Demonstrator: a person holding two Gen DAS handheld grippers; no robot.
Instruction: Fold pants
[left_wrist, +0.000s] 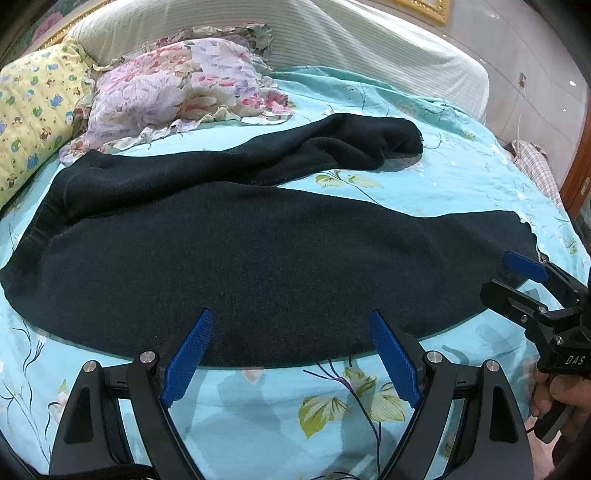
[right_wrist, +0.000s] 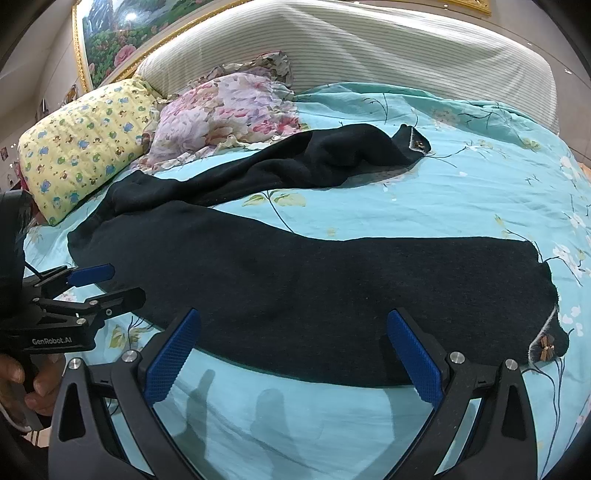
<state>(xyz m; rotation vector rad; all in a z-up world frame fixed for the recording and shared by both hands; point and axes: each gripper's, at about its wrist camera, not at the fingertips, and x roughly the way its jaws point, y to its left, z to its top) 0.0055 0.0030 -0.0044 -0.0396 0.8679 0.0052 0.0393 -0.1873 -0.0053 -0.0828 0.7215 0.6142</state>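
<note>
framed painting (right_wrist: 110, 40) cropped, plaid cloth (left_wrist: 535, 166) half hidden

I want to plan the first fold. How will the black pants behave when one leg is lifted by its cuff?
The black pants will probably drape limply; the far leg is already rumpled. The fuzzy knit looks thick, so likely somewhat heavy, and it may drag on the bedsheet rather than slide.

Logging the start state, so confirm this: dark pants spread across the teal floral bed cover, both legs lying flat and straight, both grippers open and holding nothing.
One detail is wrong. Only the near leg of the pants lies flat; the far leg is bunched and twisted, as the right wrist view shows. The left gripper and right gripper are open and hold nothing.
</note>
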